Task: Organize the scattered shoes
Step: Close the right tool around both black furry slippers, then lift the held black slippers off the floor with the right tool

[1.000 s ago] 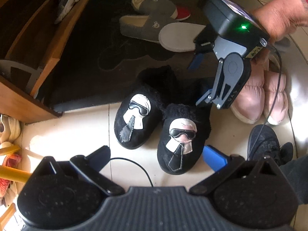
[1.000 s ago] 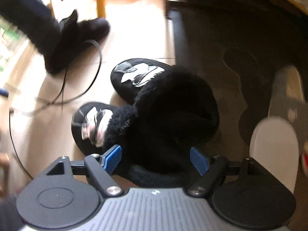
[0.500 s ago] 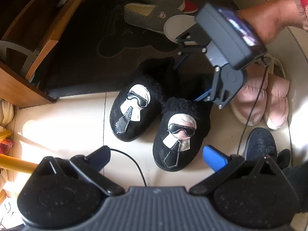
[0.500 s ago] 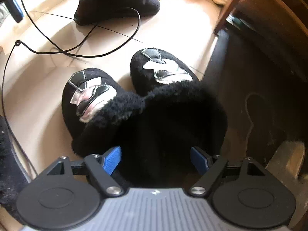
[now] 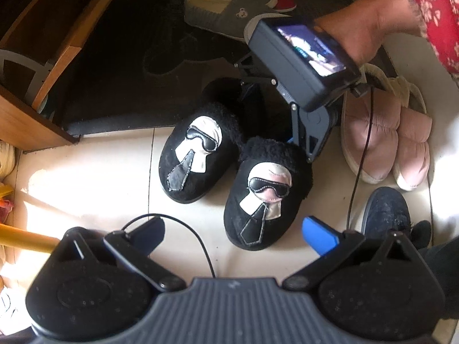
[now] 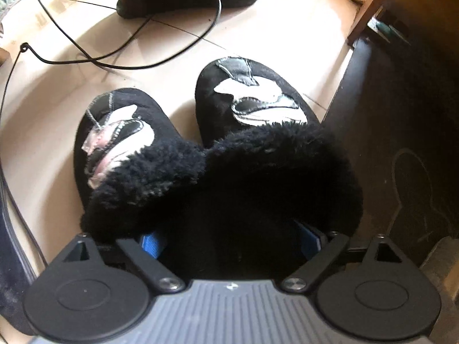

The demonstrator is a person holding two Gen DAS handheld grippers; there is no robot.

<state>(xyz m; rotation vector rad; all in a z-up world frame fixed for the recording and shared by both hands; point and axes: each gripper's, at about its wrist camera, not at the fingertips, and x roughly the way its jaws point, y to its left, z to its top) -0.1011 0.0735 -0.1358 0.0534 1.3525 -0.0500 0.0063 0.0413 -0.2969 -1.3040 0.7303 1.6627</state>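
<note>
Right gripper points down into the heel ends of the black slippers, its jaws wide apart with the furry collars bulging between them; whether the blue pads press the fur I cannot tell. Left gripper hangs open above the floor, holding nothing.

The black pair straddles the edge of the dark mat, toes on the tile. Pink slippers sit paired just beside them. Grey slippers lie at the mat's far edge, one apparently sole-up. By my reckoning most sorting remains.

Fur hides the right fingertips. The wooden rack is cut off, its contents dim.
</note>
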